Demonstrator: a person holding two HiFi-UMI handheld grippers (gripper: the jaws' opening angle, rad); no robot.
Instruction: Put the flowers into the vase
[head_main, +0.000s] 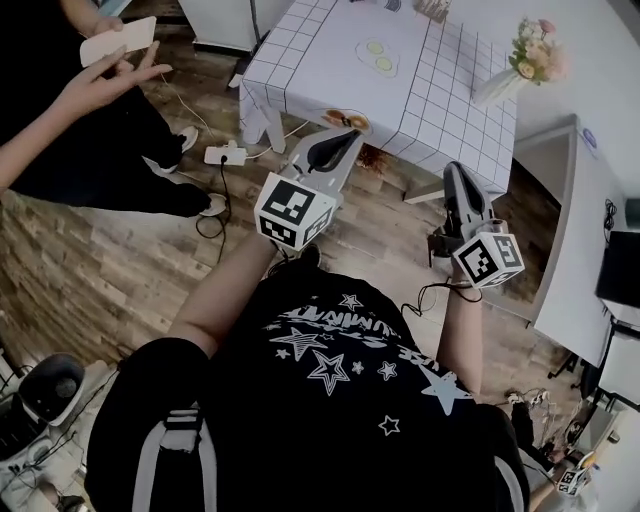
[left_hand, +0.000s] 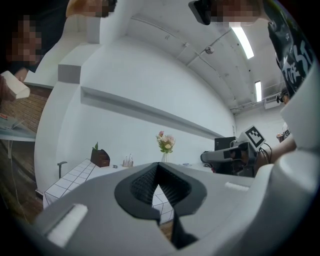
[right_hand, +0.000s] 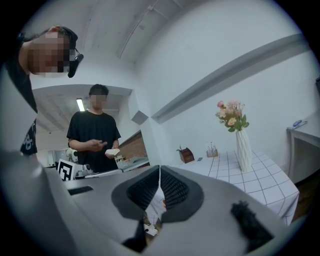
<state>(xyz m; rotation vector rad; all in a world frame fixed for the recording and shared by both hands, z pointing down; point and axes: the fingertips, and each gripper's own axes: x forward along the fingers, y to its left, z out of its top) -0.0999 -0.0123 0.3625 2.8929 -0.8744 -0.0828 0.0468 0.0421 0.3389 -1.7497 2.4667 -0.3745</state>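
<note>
White vase (head_main: 495, 87) holds flowers (head_main: 537, 50); left tool (head_main: 350, 131), right tool (head_main: 452, 169) both closed, empty.

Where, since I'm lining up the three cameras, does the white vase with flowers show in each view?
Head view: vase at upper right, by the table's edge.
Left gripper view: vase at centre, small and distant.
Right gripper view: vase on the right side.
Shared landmark: the checked tablecloth under it.

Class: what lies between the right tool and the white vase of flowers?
Only white grid-checked tablecloth, with nothing standing on it, between the right tool and the tall white vase of pink flowers; the head view shows this.
</note>
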